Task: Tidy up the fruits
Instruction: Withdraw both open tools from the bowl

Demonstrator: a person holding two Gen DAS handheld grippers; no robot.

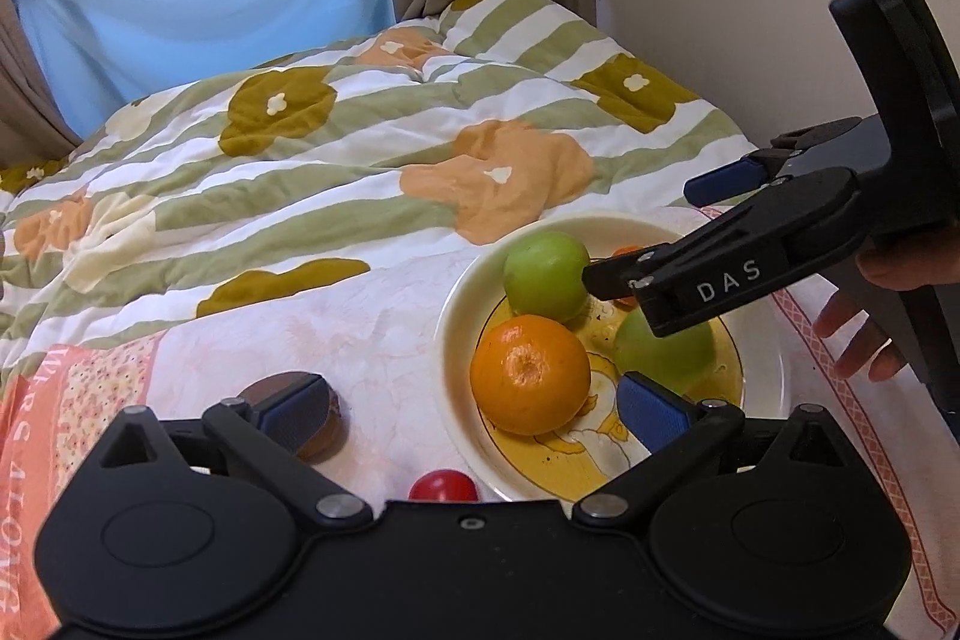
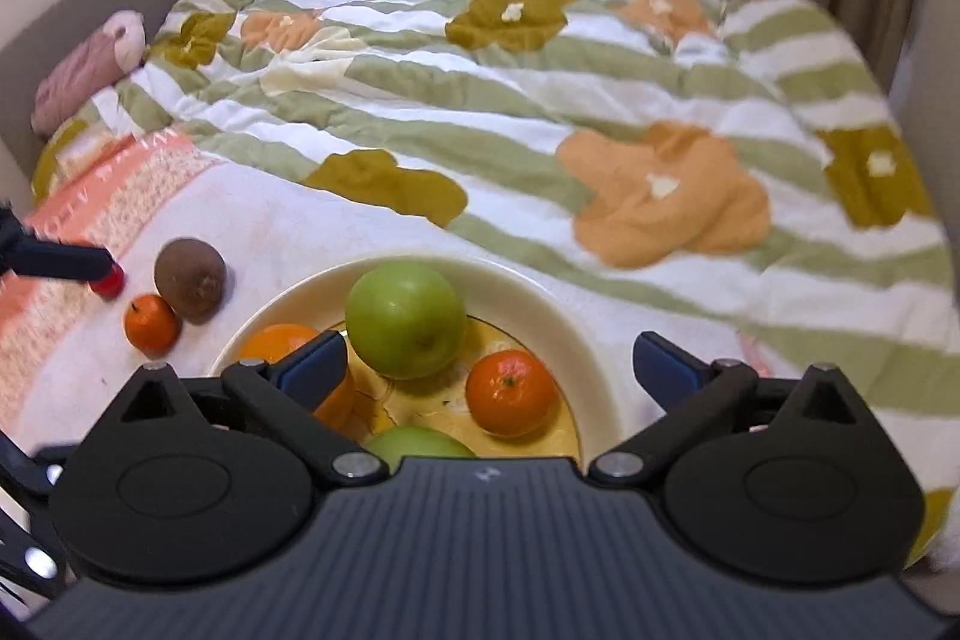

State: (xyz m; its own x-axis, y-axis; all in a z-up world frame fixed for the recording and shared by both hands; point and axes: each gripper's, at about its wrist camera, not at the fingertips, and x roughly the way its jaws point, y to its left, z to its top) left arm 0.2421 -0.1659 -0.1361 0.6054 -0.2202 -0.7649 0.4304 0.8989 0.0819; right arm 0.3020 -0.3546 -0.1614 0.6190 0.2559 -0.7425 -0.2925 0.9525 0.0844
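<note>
A cream bowl point(image 1: 768, 340) point(image 2: 528, 280) on the bed holds two green apples point(image 1: 546, 274) point(image 2: 405, 319), a big orange point(image 1: 528, 373) point(image 2: 282, 340) and a small tangerine point(image 2: 510, 391). My left gripper point(image 1: 474, 409) is open and empty, low at the bowl's left rim. A brown kiwi point(image 1: 333, 418) point(image 2: 191, 278) and a small red fruit point(image 1: 444, 486) point(image 2: 109, 285) lie by its left finger. Another tangerine point(image 2: 152, 323) lies beside the kiwi. My right gripper point(image 2: 492, 361) is open and empty above the bowl; in the left wrist view its fingers point(image 1: 690, 274) reach over the bowl.
A striped floral quilt point(image 1: 360, 148) point(image 2: 600, 112) covers the bed behind the bowl. A pink patterned cloth point(image 1: 78, 400) lies under the fruit at the left. A pink plush point(image 2: 90, 70) lies at the far left edge. A wall is on the right.
</note>
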